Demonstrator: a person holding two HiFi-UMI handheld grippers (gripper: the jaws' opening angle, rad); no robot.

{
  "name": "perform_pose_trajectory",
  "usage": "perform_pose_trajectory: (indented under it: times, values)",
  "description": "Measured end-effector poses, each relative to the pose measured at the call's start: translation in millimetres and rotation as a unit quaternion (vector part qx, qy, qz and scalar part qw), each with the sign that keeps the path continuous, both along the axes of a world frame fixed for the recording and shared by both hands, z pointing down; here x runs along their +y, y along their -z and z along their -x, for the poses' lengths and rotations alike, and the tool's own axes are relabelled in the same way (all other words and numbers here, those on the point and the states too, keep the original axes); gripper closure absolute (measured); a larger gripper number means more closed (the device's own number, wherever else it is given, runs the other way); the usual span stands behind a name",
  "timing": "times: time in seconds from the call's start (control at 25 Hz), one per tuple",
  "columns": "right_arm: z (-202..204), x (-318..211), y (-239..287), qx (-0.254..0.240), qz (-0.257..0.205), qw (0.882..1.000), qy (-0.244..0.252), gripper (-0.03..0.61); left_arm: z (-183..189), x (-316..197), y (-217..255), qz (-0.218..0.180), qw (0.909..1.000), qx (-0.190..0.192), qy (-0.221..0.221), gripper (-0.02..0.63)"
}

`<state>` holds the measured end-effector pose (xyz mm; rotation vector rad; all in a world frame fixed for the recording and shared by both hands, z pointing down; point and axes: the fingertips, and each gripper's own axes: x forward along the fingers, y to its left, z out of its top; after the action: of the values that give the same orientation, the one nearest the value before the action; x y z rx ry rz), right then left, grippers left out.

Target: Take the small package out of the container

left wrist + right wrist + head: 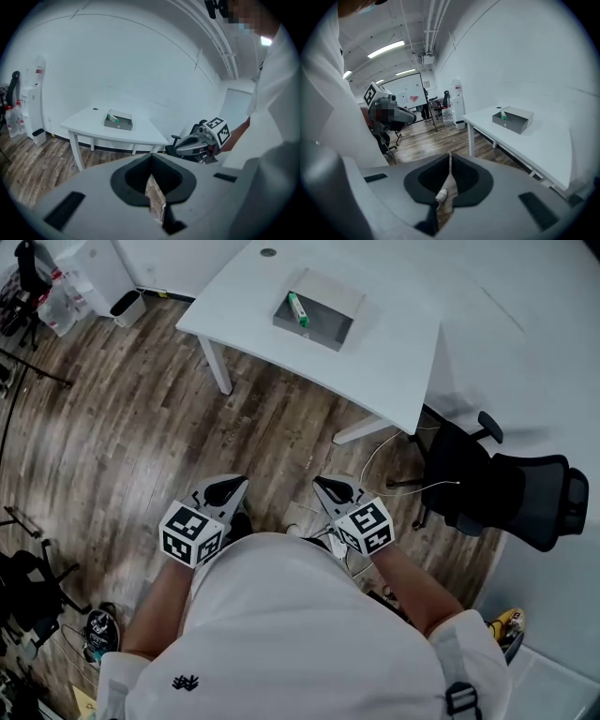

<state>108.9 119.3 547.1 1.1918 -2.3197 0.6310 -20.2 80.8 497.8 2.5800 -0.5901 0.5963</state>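
Observation:
The grey open container (314,317) sits on the white table (394,352) far ahead of me. A small green and white package (298,309) lies inside it at its left side. Both grippers hang close to my body over the wood floor, well short of the table. My left gripper (232,487) has its jaws together with nothing between them. My right gripper (328,487) is likewise shut and empty. The left gripper view shows the container (118,123) and package (114,118) in the distance, past the closed tips (151,157). The right gripper view shows the container (513,121) at the right.
A black office chair (506,486) stands right of the table, with white cables (389,460) on the floor near it. A small white bin (127,307) and stands with gear (28,296) are at the far left. More bags and gear (37,596) lie at my left.

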Motion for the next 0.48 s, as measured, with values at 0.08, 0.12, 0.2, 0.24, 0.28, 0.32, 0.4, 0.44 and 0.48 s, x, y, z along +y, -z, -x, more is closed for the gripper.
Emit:
perform_pose_trajectory:
  times: [0.08, 0.12, 0.2, 0.24, 0.28, 0.32, 0.4, 0.44, 0.48]
  values:
    - [7, -22, 2, 0.002, 0.001, 1.0, -0.014, 0.568, 11, -18, 4, -0.006, 0.9999, 0.002, -0.016, 0.607]
    - [9, -33, 2, 0.004, 0.0, 1.0, -0.02, 0.568, 16, -25, 5, -0.009, 0.9997, 0.003, -0.022, 0.607]
    - [13, -54, 5, 0.011, -0.007, 0.999, -0.032, 0.568, 28, -40, 3, -0.011, 0.9995, 0.004, -0.03, 0.607]
    - [15, -65, 6, 0.014, -0.011, 0.999, -0.038, 0.568, 36, -48, 1, -0.01, 0.9994, 0.004, -0.032, 0.607]
    - [17, -77, 8, 0.018, -0.016, 0.999, -0.043, 0.568, 43, -56, -2, -0.007, 0.9994, 0.002, -0.033, 0.607]
    - [19, -89, 10, 0.02, -0.019, 0.998, -0.049, 0.566, 50, -65, -4, -0.004, 0.9995, 0.001, -0.032, 0.607]
    - [19, -110, 13, 0.025, -0.022, 0.998, -0.059, 0.566, 61, -78, -8, 0.003, 0.9996, 0.001, -0.028, 0.607]
    - [18, -118, 14, 0.026, -0.022, 0.997, -0.063, 0.566, 64, -82, -9, 0.005, 0.9997, 0.002, -0.025, 0.607]
    - [15, -128, 15, 0.028, -0.023, 0.997, -0.067, 0.566, 66, -87, -10, 0.007, 0.9998, 0.003, -0.021, 0.607]
